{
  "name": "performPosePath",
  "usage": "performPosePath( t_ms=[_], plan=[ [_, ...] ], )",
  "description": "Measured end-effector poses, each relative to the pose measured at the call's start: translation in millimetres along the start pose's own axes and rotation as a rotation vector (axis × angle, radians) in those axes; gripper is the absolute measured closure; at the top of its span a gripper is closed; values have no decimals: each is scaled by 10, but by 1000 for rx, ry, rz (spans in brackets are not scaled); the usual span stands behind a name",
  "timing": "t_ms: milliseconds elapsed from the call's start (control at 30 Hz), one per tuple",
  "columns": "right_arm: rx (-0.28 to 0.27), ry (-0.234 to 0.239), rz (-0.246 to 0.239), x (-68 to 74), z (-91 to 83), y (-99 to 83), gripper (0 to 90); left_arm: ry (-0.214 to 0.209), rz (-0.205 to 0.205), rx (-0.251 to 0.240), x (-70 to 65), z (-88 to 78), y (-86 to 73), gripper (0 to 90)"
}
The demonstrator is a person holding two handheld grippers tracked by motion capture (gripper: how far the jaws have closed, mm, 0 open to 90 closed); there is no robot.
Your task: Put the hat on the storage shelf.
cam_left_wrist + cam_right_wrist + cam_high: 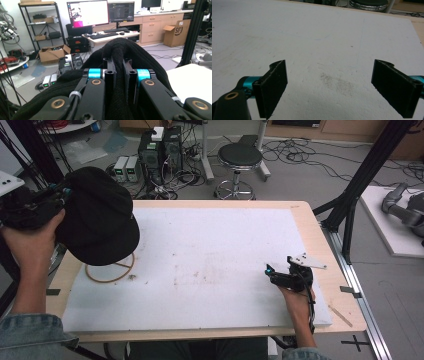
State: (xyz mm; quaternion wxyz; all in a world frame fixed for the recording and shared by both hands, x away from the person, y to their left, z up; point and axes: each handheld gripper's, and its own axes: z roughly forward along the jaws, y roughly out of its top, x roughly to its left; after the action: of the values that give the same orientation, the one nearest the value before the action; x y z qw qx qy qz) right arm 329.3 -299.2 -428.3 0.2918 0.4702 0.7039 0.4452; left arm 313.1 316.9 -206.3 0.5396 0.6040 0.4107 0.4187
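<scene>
Our left gripper (119, 75) is clamped on a fold of the black cap (97, 217), and we hold it up at the left edge of the table (310, 227), above the white board's (215, 265) near-left corner. The cap is dark all over, round-crowned, with its brim hanging low toward the board. In the left gripper view its cloth looks ribbed or coarsely woven, bunched into a ridge between the two jaws, which stand close together with only that ridge between them.

Our right gripper (329, 85) rests low on the board near the right edge, jaws spread wide with nothing between them.

The cap covers part of a tan loop (107, 272) lying on the board, and the left gripper's body is dark against the cap in the high view, so we cannot trace its outline there. The left gripper view looks past the cap to monitors (88, 12) and a desk (112, 33); the right gripper view shows a grey smudge (335, 82) on the board.
</scene>
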Motion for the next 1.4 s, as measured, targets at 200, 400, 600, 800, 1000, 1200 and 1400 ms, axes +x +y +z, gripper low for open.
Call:
performPosePath(
  t_ms=[200,400,600,800,1000,1200,1400],
  plan=[
    [10,3,1,4,1,-1,132,24,-25,30,99,46,-108,828],
    [5,8,0,7,7,-1,132,34,-62,53,190,74,-252,825],
    [7,6,-5,7,5,-1,132,33,-95,68,281,94,-386,819],
    [7,6,-4,7,6,0,132,31,-111,62,326,93,-457,774],
    [7,7,-6,8,5,0,132,45,-119,67,328,117,-513,639],
    [8,7,-6,9,8,-1,132,11,-110,36,309,92,-499,570],
    [7,6,-5,10,8,-1,132,-16,-95,10,248,51,-431,512]
  ],
)
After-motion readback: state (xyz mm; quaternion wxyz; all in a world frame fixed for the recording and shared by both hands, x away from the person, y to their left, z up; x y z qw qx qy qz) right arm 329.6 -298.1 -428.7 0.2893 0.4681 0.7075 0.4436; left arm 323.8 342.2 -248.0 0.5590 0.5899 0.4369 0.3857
